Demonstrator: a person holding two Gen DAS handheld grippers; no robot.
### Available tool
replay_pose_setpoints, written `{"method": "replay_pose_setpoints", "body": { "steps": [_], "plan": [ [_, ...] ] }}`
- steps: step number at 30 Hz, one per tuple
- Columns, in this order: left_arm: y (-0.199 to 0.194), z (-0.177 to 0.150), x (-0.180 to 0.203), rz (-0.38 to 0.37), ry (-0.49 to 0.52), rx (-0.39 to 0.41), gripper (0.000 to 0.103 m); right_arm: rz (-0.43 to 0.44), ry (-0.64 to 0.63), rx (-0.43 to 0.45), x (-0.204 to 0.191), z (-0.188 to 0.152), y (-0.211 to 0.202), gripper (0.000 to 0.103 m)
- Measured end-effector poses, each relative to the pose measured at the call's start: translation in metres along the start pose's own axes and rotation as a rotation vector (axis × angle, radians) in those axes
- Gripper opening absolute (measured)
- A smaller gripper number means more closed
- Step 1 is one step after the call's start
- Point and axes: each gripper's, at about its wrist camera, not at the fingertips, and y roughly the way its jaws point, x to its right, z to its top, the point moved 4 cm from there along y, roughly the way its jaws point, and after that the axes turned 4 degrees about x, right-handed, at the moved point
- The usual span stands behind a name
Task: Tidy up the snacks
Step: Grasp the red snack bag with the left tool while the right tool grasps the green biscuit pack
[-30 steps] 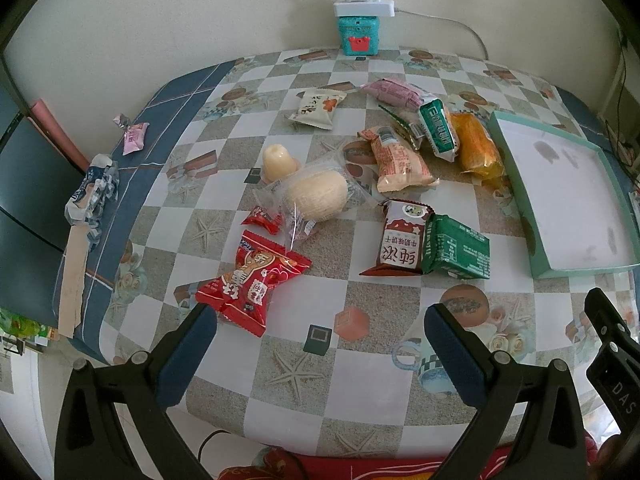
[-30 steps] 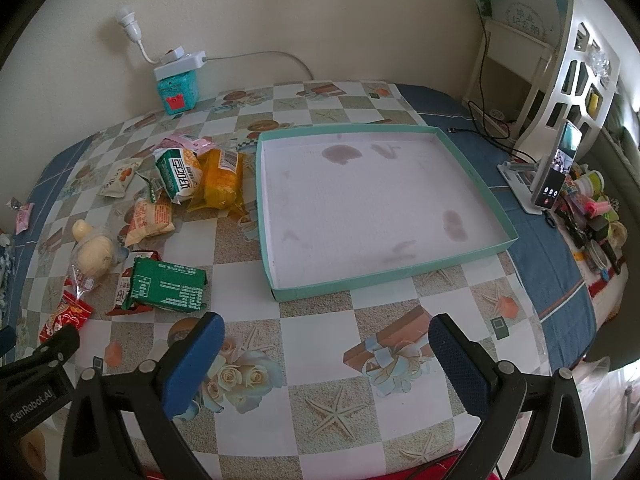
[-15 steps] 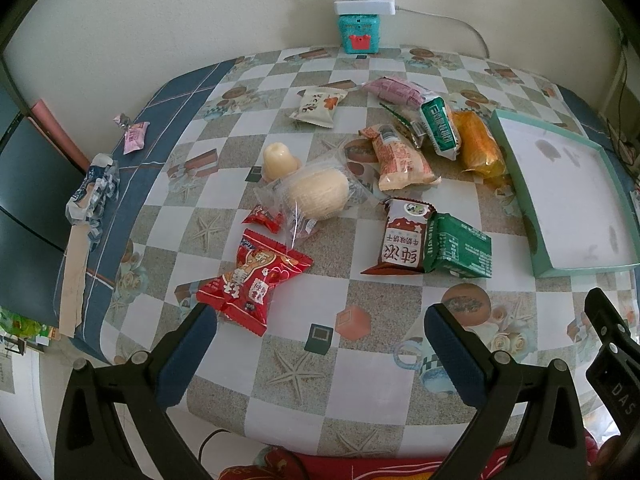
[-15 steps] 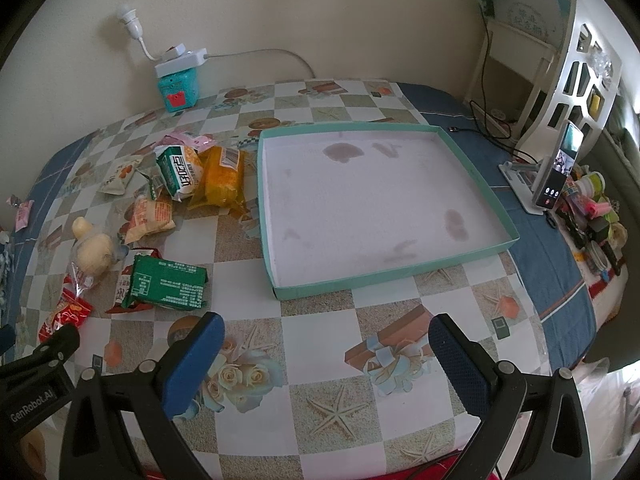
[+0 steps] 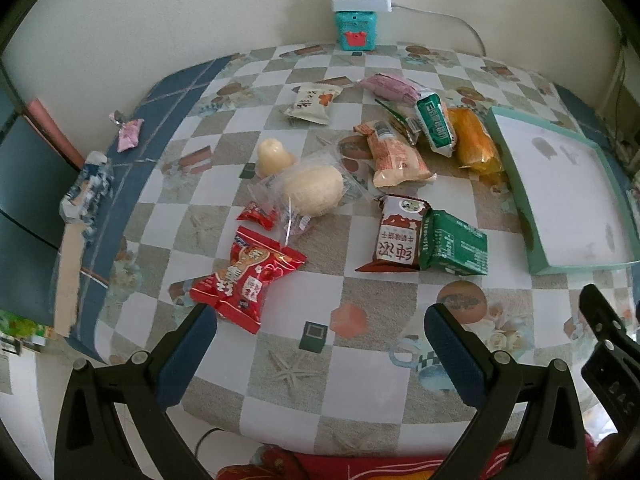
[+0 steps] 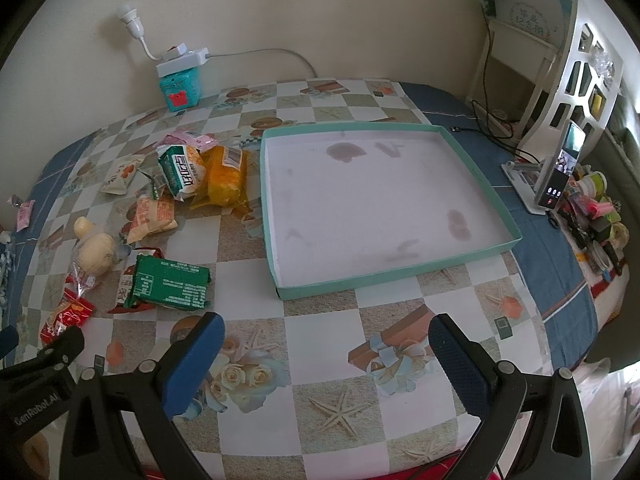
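Several snack packets lie loose on the checked tablecloth. A red packet (image 5: 246, 280) lies just beyond my left gripper's left finger. A brown packet (image 5: 396, 234) and a green packet (image 5: 456, 242) lie side by side; the green one also shows in the right wrist view (image 6: 170, 282). A clear-wrapped bun (image 5: 314, 190), an orange packet (image 5: 474, 144) and others lie farther back. An empty teal tray (image 6: 476, 172) sits to the right of them. My left gripper (image 5: 320, 338) is open and empty above the table's near edge. My right gripper (image 6: 326, 340) is open and empty in front of the tray.
A teal box (image 5: 355, 32) with a white power strip stands against the back wall. A pink candy (image 5: 129, 136) and a crumpled wrapper (image 5: 86, 190) lie on the blue border at left. A phone on a stand (image 6: 558, 170) and clutter sit right of the tray.
Both views have shifted only slightly; the left gripper has edged a little toward the snacks. No snack has moved.
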Motion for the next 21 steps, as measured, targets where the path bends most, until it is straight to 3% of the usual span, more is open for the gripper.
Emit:
{"method": "replay_pose_setpoints", "body": {
  "steps": [5,9,15,21],
  "plan": [
    [0.008,-0.001,-0.030,0.029,-0.093,0.003,0.103,0.059,-0.012,-0.005,-0.015,0.009,0.009,0.103],
    [0.024,-0.004,-0.045,-0.030,-0.163,-0.030,0.103,0.136,-0.017,-0.045,-0.034,0.014,0.024,0.103],
    [0.047,-0.003,-0.066,-0.053,-0.235,-0.065,0.103,0.205,-0.078,-0.051,-0.064,0.021,0.033,0.103],
    [0.063,0.008,-0.083,-0.074,-0.329,-0.085,0.103,0.332,-0.035,-0.151,-0.089,0.020,0.053,0.103]
  ]
}}
